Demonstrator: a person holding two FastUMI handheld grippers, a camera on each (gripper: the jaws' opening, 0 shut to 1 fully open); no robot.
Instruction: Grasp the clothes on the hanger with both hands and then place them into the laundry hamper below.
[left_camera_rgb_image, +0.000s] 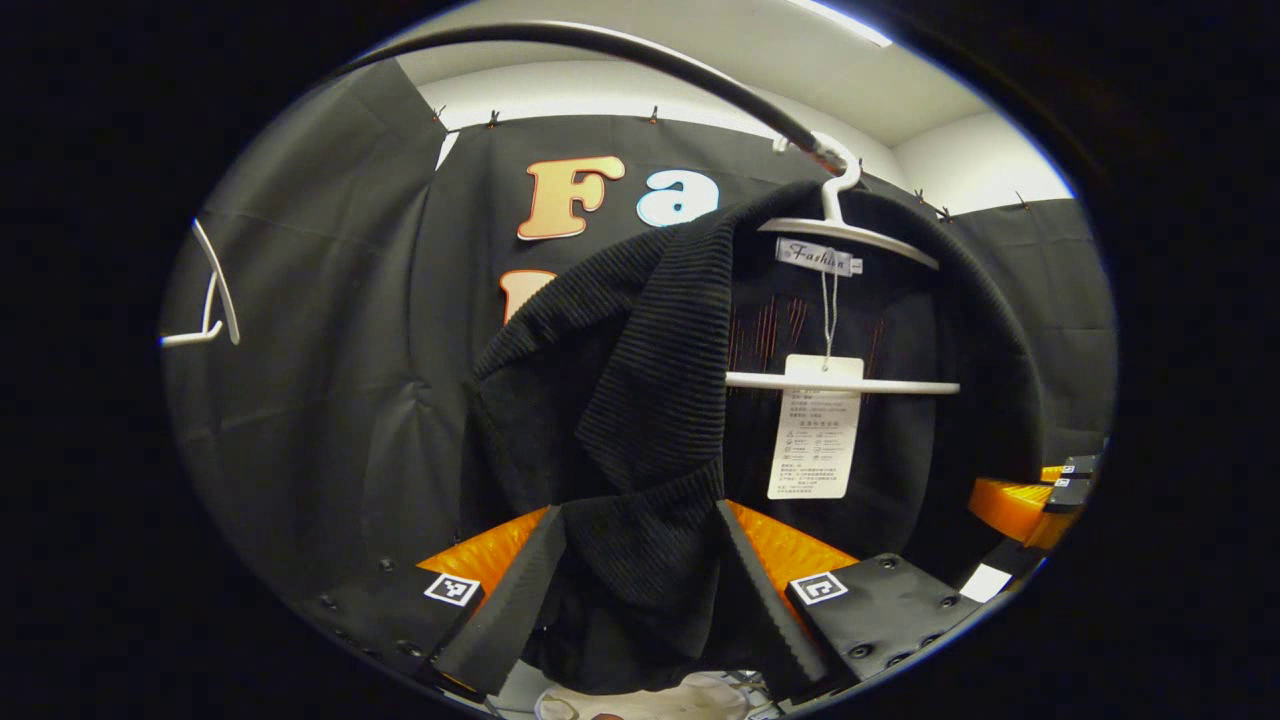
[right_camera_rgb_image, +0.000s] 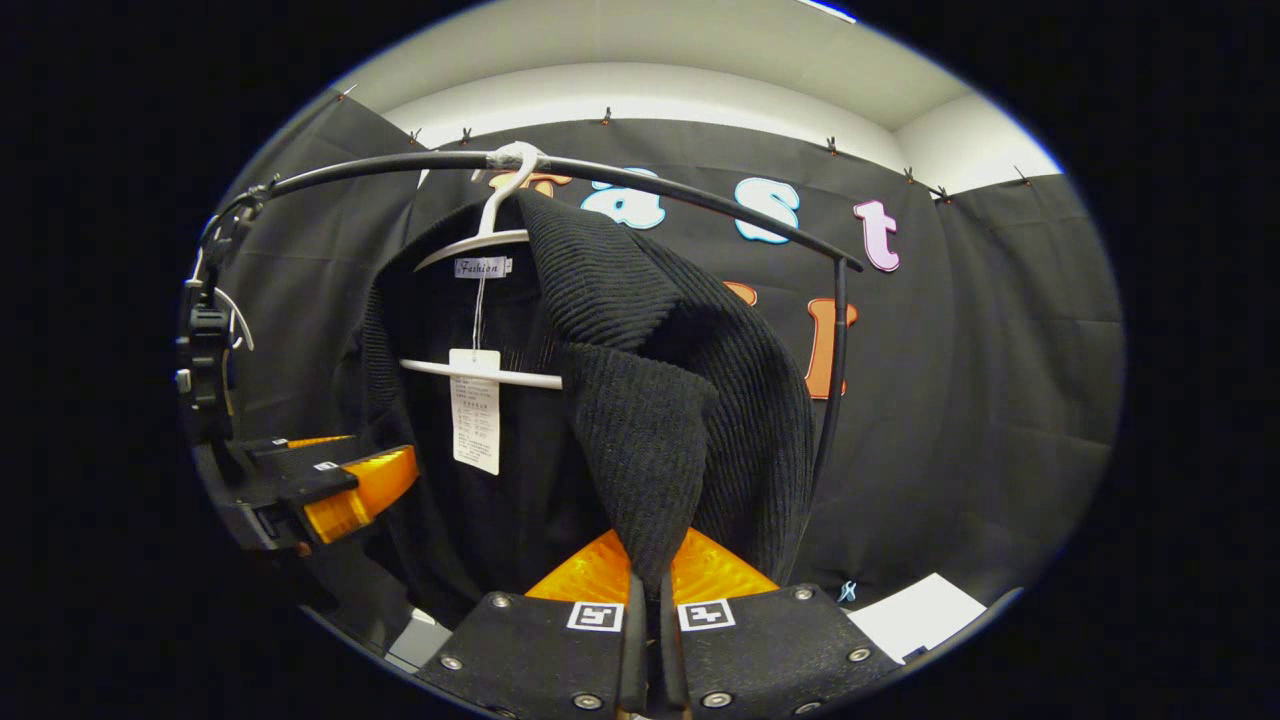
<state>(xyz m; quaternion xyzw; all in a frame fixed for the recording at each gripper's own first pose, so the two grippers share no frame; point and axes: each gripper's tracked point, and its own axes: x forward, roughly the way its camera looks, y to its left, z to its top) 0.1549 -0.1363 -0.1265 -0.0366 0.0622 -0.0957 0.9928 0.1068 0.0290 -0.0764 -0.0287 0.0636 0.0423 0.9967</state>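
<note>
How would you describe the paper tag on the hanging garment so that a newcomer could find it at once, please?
Start at the dark clothes rail, where a white hanger carries a black ribbed knit garment. Inside its open front, a long white paper tag dangles on a string across the hanger's lower bar. Unlike the small cloth label sewn at the neck, it hangs loose and is covered in print.

Landmark: rail (right_camera_rgb_image: 650, 185). Hanger (right_camera_rgb_image: 490, 225) hooked over it; cardigan (right_camera_rgb_image: 660, 400) draped on the hanger, below the rail. Paper tag (right_camera_rgb_image: 475, 410) dangles inside the cardigan, under the hanger's neck. Right gripper (right_camera_rgb_image: 648, 640) below, pinching the cardigan's front edge. Left gripper (left_camera_rgb_image: 640, 600) straddles the opposite edge.
</note>
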